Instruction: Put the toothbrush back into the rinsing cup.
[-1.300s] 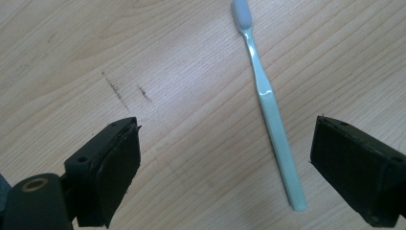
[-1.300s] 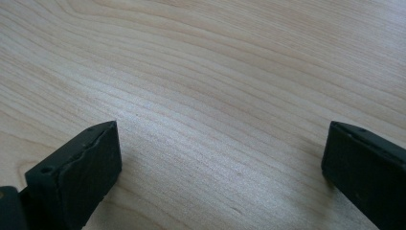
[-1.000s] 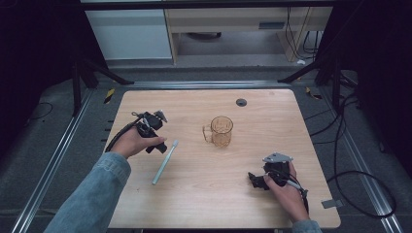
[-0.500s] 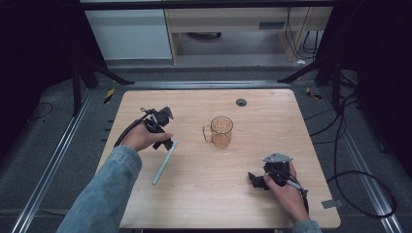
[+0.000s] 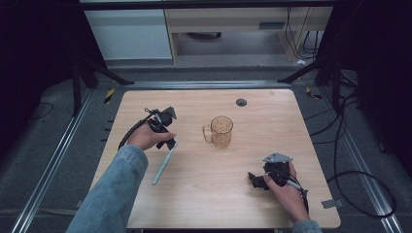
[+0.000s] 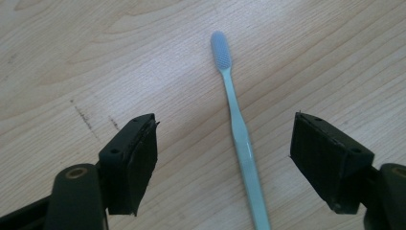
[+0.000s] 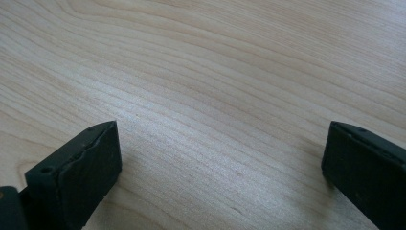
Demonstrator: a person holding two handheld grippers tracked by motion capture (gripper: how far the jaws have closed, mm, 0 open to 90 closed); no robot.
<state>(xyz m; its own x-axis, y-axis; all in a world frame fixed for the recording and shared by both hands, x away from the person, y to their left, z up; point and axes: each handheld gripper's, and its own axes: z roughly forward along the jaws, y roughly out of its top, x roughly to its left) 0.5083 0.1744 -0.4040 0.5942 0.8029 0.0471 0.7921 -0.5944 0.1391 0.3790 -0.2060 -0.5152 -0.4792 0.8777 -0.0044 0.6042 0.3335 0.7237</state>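
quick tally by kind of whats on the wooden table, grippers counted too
toothbrush: 1, pale blue-green, lying flat
mug: 1, clear amber, upright
grippers: 2, the left gripper with the toothbrush handle between its open jaws, which have just been closing, and the right gripper, open over bare wood
small dark round disc: 1, near the table's far edge
total: 5

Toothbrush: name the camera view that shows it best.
The left gripper view: the toothbrush lies close up between the open tongs, untouched, bristle head and handle clear. The high view shows it as a thin pale stick beside the left gripper. The right gripper view looks at bare table.
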